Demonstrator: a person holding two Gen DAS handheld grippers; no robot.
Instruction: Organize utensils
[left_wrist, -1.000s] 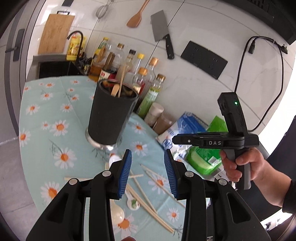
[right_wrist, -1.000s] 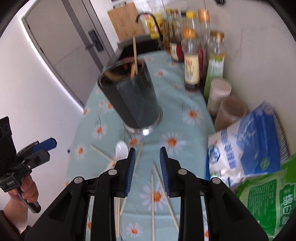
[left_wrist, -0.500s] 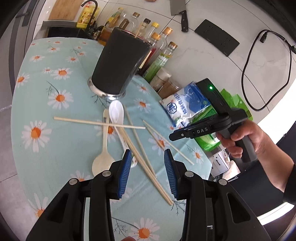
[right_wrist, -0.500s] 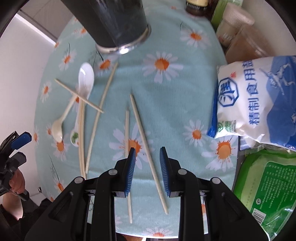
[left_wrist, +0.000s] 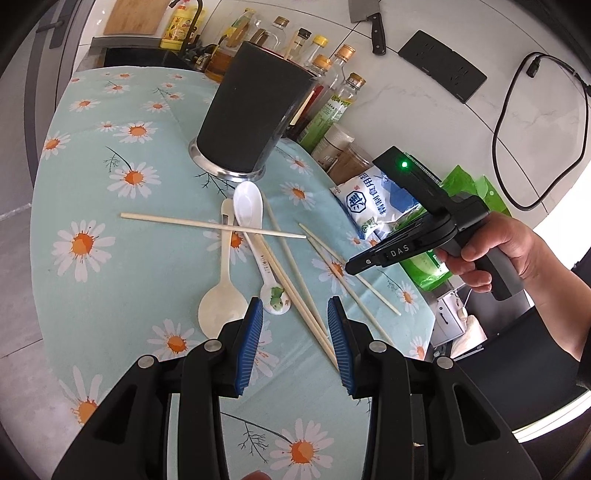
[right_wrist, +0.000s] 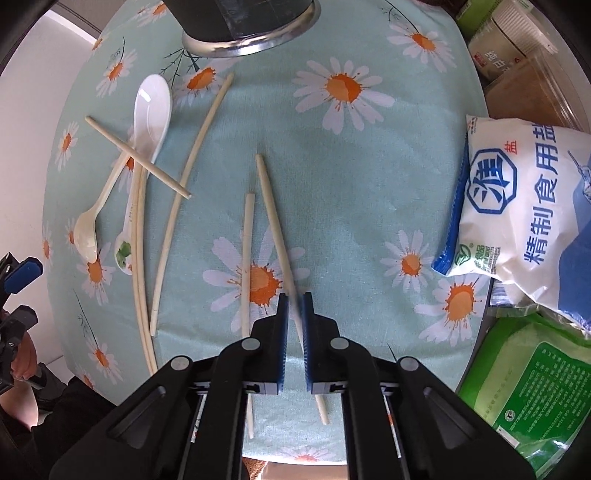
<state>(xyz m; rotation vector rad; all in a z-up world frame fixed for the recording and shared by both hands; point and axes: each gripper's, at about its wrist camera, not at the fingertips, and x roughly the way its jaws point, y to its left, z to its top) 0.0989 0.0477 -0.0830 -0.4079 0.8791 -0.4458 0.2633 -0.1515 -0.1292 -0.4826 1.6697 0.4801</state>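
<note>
A round table covered by a daisy-print cloth is viewed from both wrist cameras. The right gripper is pointed almost straight down at the cloth; its blue pads have just been closing and are now drawn together on a pale chopstick, which passes between them and reappears below the fingers. A second chopstick is laid just beside the first, to its left, outside the jaws.

The left gripper is held above the near edge of the table with its jaws partly open and nothing gripped; a pair of chopsticks is seen on the cloth through the gap between the pads.

Further utensils are scattered on the cloth: a white ceramic spoon with a frog-printed handle end, a cream plastic spoon, and a single chopstick laid across both spoons. A dark utensil holder with a metal base is stood upright beyond them, already containing sticks.

At the right edge of the table a salt bag, a green packet and a row of bottles are placed against the wall
</note>
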